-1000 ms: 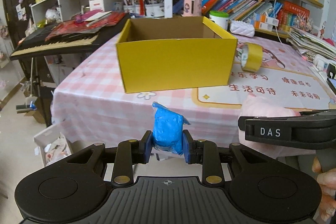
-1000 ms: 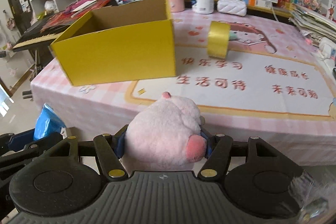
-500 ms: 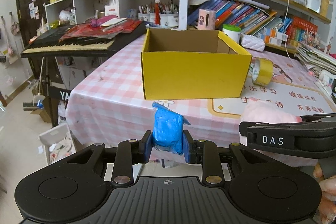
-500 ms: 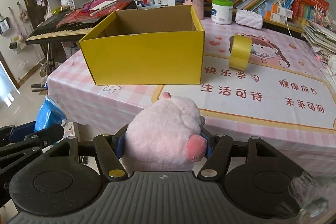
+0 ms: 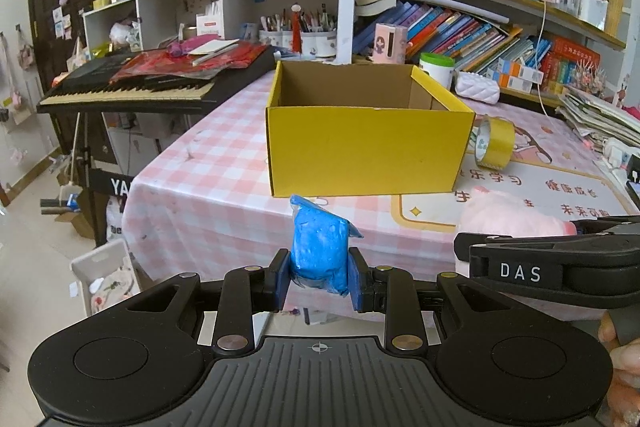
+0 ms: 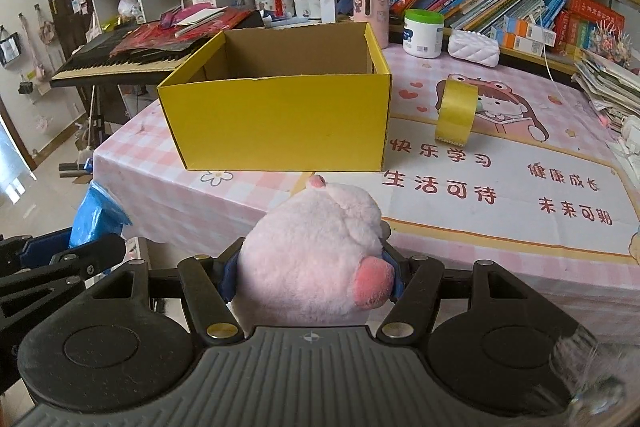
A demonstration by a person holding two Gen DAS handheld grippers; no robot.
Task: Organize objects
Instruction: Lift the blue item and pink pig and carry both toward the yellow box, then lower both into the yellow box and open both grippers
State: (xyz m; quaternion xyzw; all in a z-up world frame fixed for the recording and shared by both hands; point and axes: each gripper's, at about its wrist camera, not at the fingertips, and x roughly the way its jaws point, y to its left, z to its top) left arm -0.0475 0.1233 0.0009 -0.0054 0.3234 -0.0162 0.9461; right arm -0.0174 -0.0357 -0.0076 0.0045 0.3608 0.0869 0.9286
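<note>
- Left wrist view: the left gripper [image 5: 319, 285] is clamped on a blue packet [image 5: 319, 249], its blue pads pressing the packet's lower part from both sides so that the rest stands up above them.
- The packet hangs in the air short of the table's near edge. The yellow cardboard box [image 5: 366, 151] sits ahead on the pink checked tablecloth [image 5: 208, 183], its top open and nothing showing inside.
- At the right edge of this view, the other gripper's black body marked DAS sits close alongside, with pink plush behind it.
- Right wrist view: the right gripper [image 6: 310, 273] is closed around a pink plush toy [image 6: 308, 259], which bulges between the fingers and hides most of the pads.
- The toy is also held off the table, in front of the box's yellow front wall. A roll of yellow tape [image 6: 456, 113] stands on the printed mat to the box's right.
- My reading: both things are picked up and the carry to the box is in hand.
- Next, each hand must go forward and up over the front wall, then let go above the opening.
</note>
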